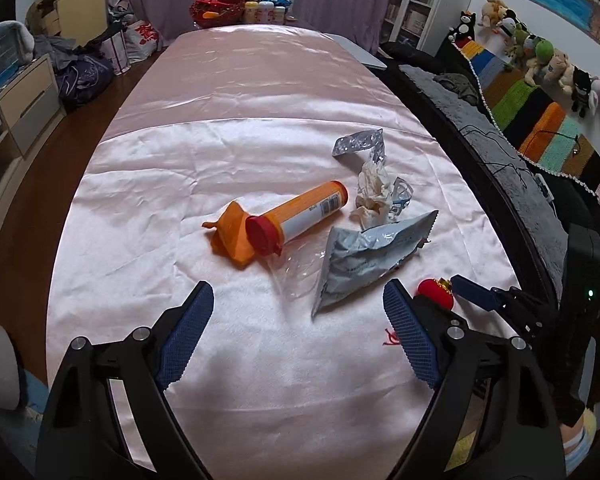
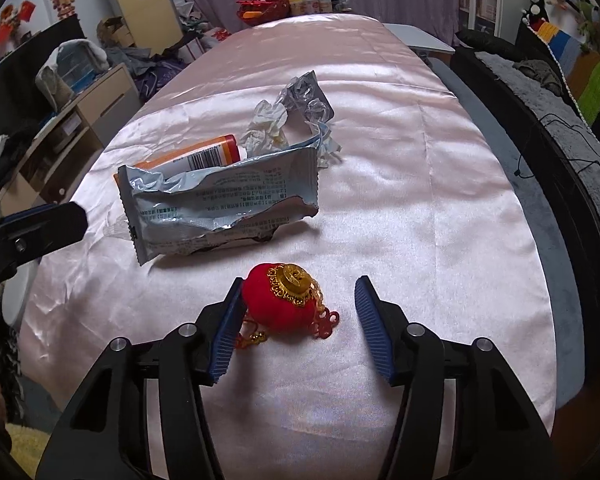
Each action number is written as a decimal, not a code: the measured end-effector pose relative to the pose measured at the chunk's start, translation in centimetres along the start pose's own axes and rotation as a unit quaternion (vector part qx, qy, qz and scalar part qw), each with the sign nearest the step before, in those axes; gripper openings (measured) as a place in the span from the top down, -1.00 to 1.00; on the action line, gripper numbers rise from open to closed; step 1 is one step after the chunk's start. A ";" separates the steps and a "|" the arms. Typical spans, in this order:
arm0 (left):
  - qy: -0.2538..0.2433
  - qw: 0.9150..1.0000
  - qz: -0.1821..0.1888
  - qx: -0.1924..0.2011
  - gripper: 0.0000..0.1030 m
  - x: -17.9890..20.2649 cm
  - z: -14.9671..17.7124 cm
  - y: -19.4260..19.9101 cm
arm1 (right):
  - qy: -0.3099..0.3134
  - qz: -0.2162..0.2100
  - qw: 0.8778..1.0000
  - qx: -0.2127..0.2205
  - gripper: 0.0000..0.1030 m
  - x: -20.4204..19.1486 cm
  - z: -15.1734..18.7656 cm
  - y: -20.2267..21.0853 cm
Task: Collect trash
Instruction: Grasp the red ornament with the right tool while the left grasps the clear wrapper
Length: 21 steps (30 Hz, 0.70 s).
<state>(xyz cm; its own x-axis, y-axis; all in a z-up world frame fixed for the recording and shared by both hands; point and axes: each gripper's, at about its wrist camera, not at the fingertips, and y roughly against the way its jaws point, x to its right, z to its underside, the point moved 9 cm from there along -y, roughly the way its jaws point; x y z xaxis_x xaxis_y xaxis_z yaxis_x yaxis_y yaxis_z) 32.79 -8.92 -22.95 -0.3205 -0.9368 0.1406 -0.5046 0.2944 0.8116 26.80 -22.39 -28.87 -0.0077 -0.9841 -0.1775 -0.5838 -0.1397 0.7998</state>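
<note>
While we look for trash on the pink cloth (image 2: 440,200), we see this:

Right tongs: our right gripper (image 2: 296,320) is about half open. The red ball charm (image 2: 278,306) sits between its two blue pads, low in the middle of the right wrist frame. The left-hand pad touches the ball or almost does. The other pad has a gap beside it. So we do not hold the ball yet.

Left tongs: our left gripper (image 1: 298,340) is wide open with nothing in it.

Trash pile: the torn silver bag (image 1: 364,256) lies just above the left tongs, a bit right of the middle of the left wrist frame. Its long side runs from lower left to upper right.

Tube: the orange tube (image 1: 300,216) with the red cap (image 1: 262,236) lies above and left of the bag, also slanted.

Tissue: the crumpled tissue (image 1: 374,192) sits higher up, near the tube's far end.

Nearer hand: we think the right tongs are nearest the ball, and the left tongs nearest the bag.

Next move: we think the right tongs need to squeeze more.
</note>
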 end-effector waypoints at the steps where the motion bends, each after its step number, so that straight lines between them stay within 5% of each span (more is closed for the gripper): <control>1: -0.002 1.000 0.002 -0.002 -0.59 0.2 -0.3 -0.4 | 0.001 -0.002 1.000 0.001 0.06 0.0 0.0 0.0; 3: -0.007 1.000 0.008 -0.004 -0.56 0.8 -0.9 -1.3 | 0.002 -0.006 1.000 0.000 0.27 -0.1 0.0 0.0; 9: -0.015 0.999 0.024 -0.015 -0.33 2.0 -2.1 -3.3 | -0.003 -0.019 1.000 -0.008 0.28 -0.2 0.5 0.4; 15: -0.017 0.999 0.043 -0.019 0.39 2.9 -2.4 -4.3 | -0.015 -0.028 0.999 -0.012 0.28 0.2 1.5 1.1; 21: -0.022 0.998 0.050 -0.007 0.76 3.9 -2.0 -2.9 | -0.020 -0.024 0.999 -0.015 0.28 0.4 2.4 1.9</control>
<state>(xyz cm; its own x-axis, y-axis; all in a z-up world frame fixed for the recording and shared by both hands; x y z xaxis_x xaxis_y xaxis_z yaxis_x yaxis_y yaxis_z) 34.59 -13.76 -23.59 -0.4036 -0.8935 0.1966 -0.4577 0.3832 0.8023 23.75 -22.83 -28.81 -0.0131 -0.9708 -0.2395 -0.5595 -0.1914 0.8065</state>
